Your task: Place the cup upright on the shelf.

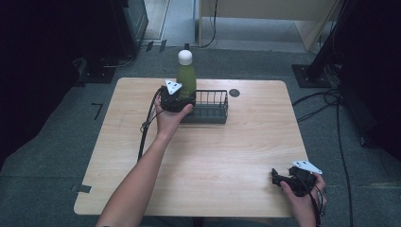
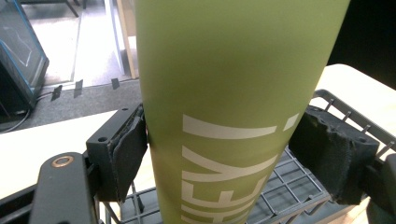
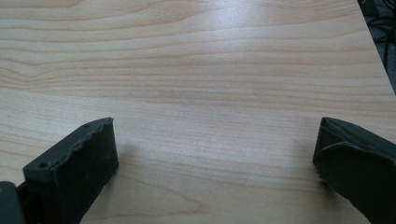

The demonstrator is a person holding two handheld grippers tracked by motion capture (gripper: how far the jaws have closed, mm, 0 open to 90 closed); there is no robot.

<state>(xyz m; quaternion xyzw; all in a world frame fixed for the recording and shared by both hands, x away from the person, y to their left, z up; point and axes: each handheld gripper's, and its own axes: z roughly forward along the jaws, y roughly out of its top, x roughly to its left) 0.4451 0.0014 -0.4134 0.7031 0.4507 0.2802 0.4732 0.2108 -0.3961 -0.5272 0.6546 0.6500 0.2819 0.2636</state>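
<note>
green bottle (image 2: 233,116) pinched by left gripper (image 2: 224,154), its base hidden inside the wire basket (image 1: 213,101); right gripper (image 3: 215,154) spread over bare table (image 3: 210,60).

Green bottle (image 1: 187,79) upright in wire basket (image 1: 211,109), far centre of table.

Bottle: matte olive-green body, white rounded cap, pale lettering running lengthwise down its side (image 2: 224,154). It stands vertical at the basket's 9 o'clock end. Basket: dark wire rack, rectangular, low walls, open grid floor, long axis running 9 to 3 o'clock, seated toward the 12 o'clock edge of the tabletop; the rest of its floor bare.
</note>
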